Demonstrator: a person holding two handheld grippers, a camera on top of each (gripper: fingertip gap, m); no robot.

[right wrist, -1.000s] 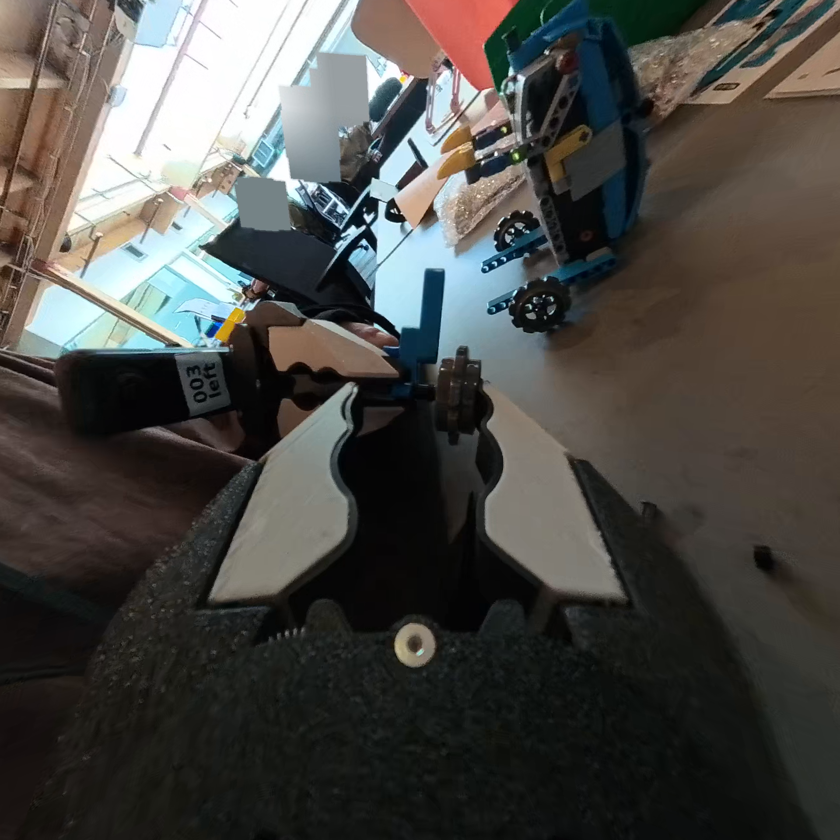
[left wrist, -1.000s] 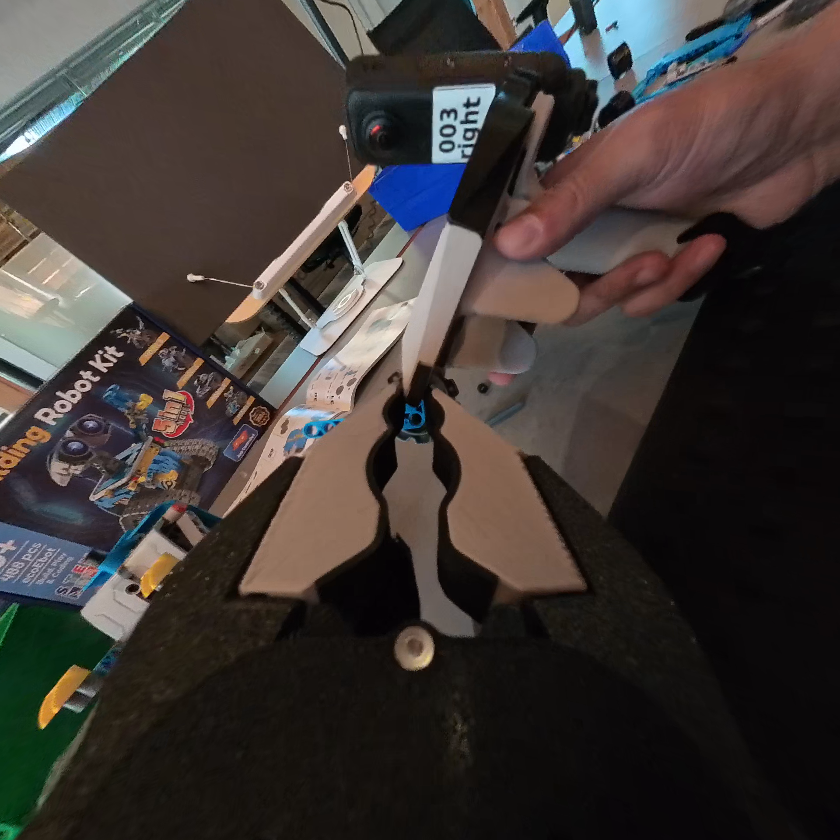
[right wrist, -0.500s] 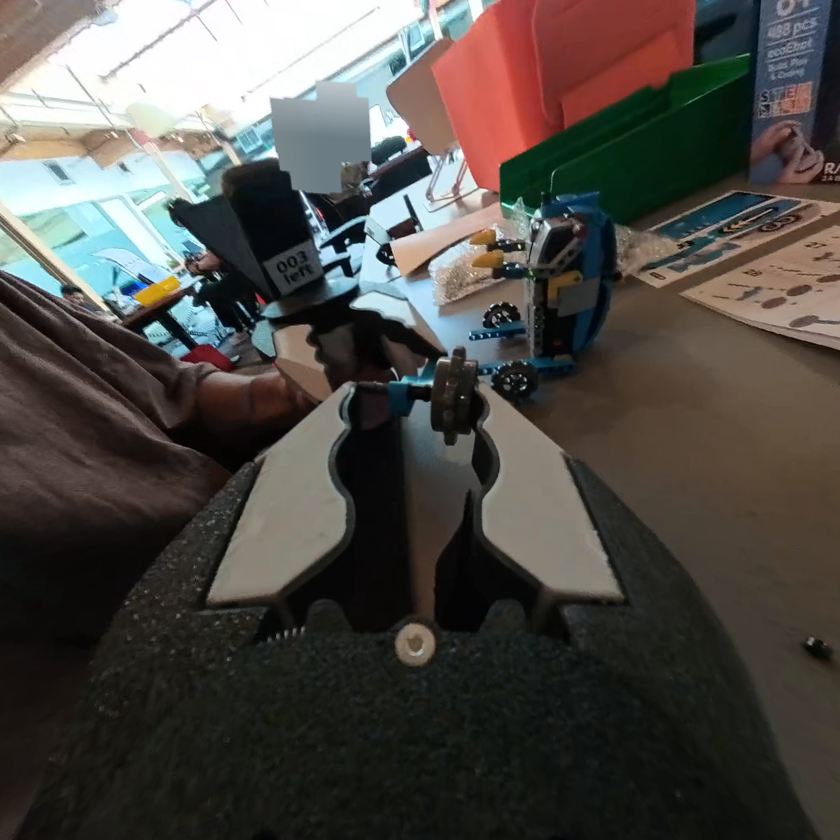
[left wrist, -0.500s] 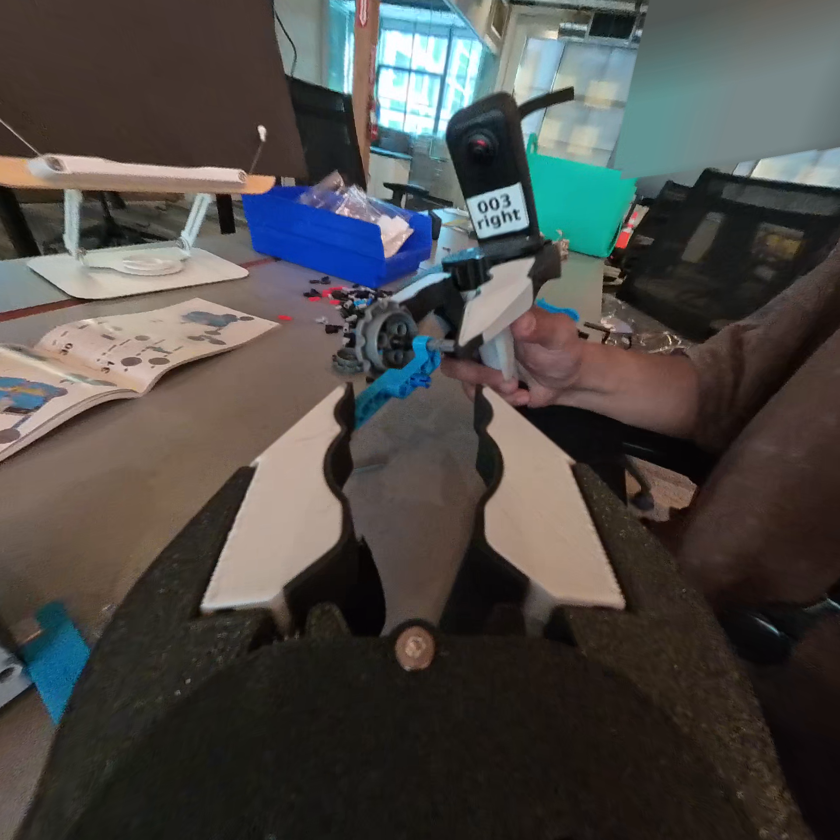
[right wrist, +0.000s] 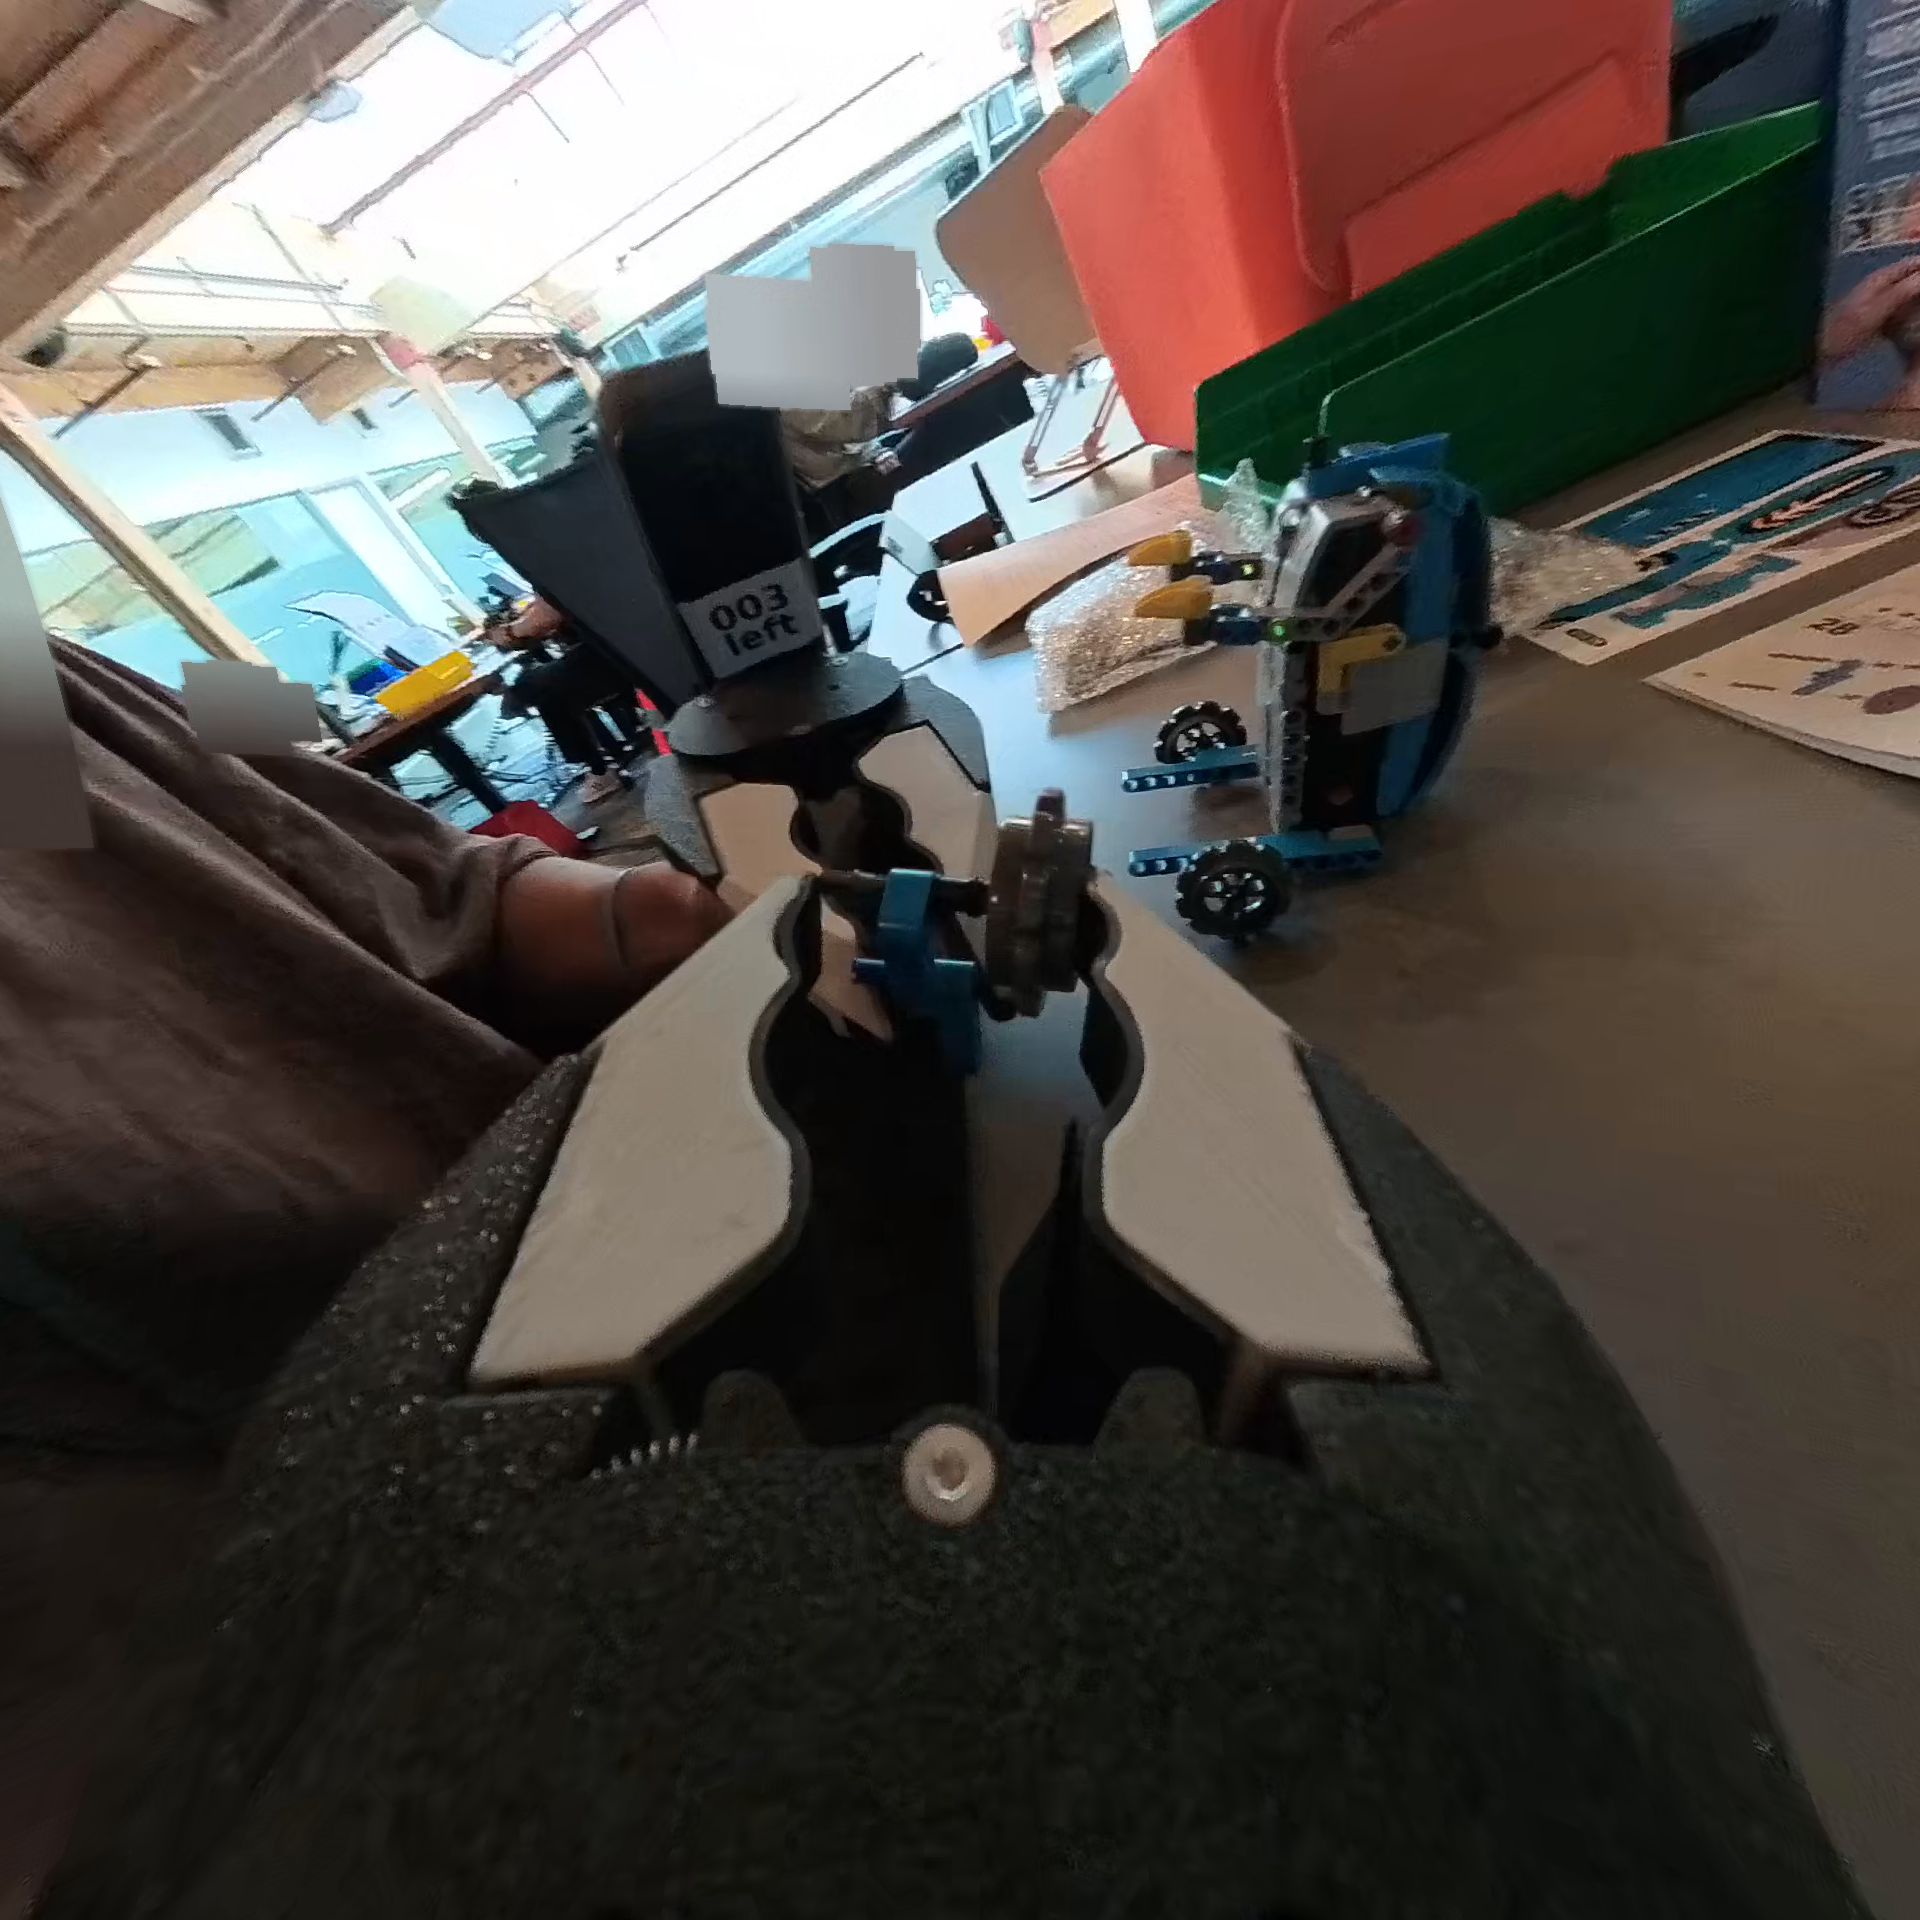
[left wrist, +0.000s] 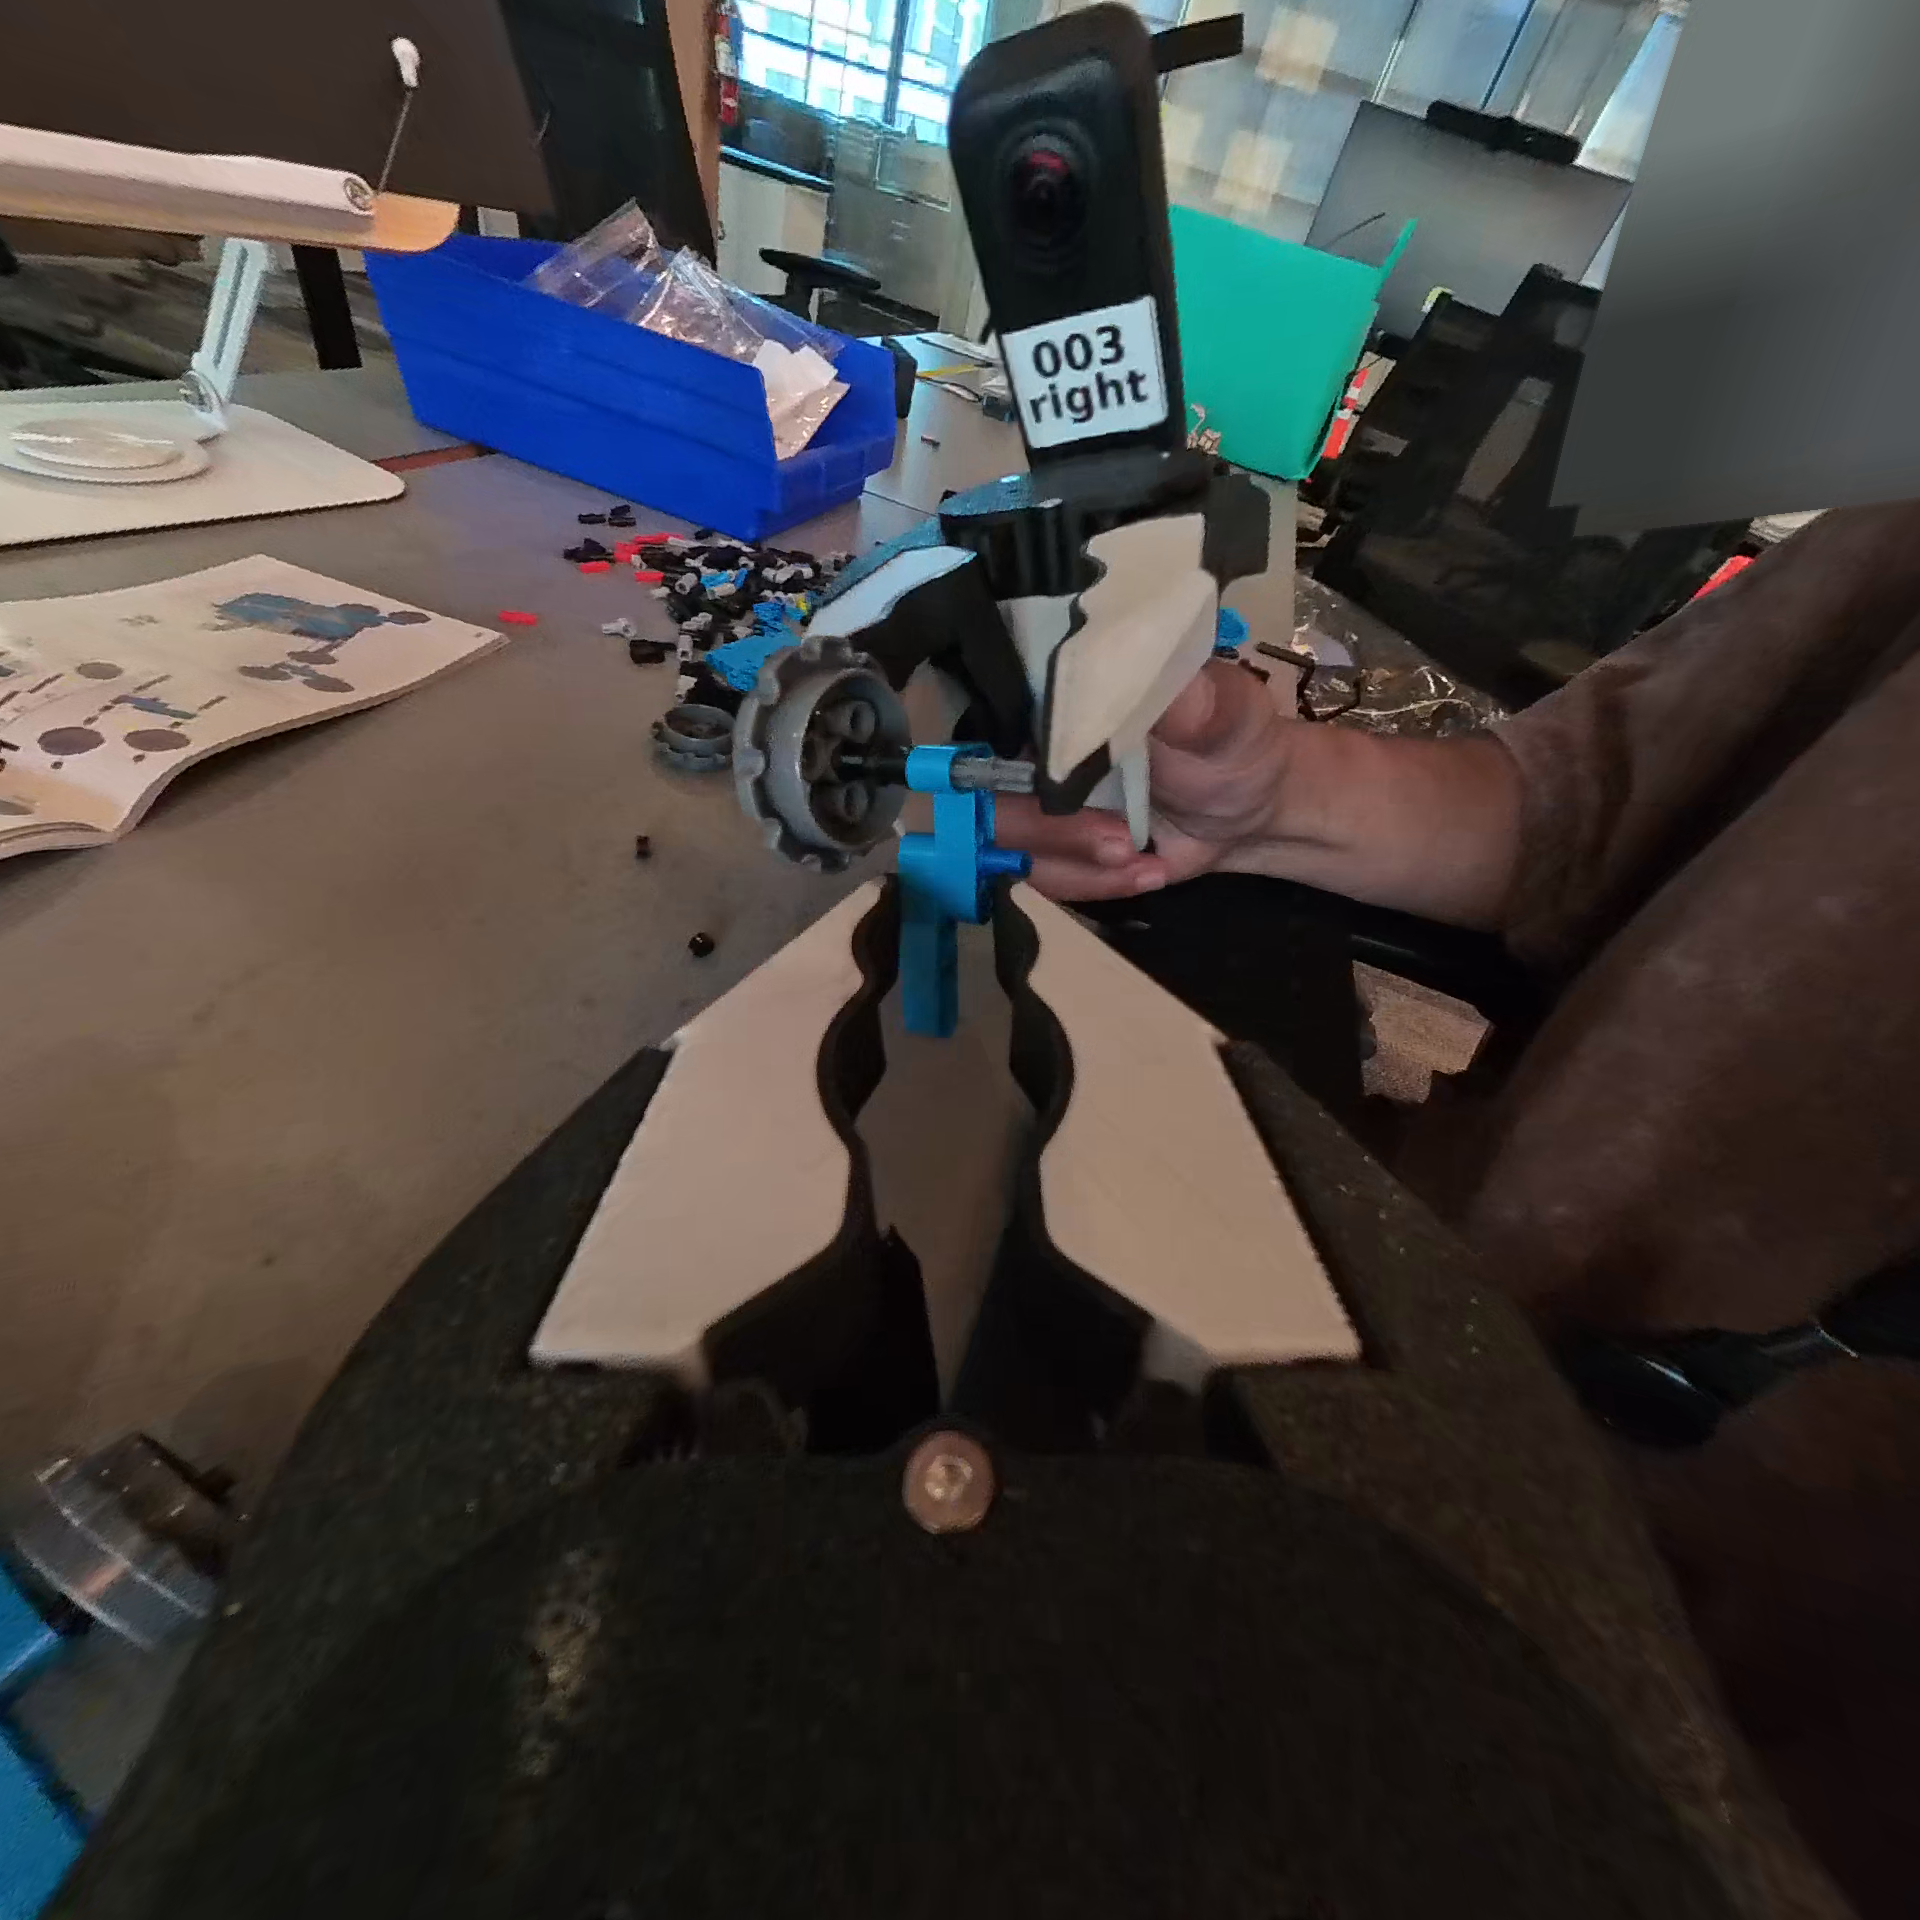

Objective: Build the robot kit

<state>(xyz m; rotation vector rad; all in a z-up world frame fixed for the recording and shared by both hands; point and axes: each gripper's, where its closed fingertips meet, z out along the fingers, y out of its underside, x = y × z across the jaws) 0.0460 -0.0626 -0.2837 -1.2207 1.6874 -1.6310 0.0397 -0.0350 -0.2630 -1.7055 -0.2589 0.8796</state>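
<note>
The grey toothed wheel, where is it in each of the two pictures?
Left wrist view: the grey toothed wheel sits just above centre, face-on, above the left gripper, beside the right gripper.
Right wrist view: the wheel is edge-on, just above centre, at the right gripper fingertips.
Shared landmark: the blue beam on the wheel's axle.

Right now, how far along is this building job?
Done: a wheeled blue model stands nearby, and a grey gear sits on an axle through a blue beam. In hand: the left gripper clamps the beam; the right gripper clamps the gear. Left: loose pieces lie unsorted, so probably plenty.
</note>
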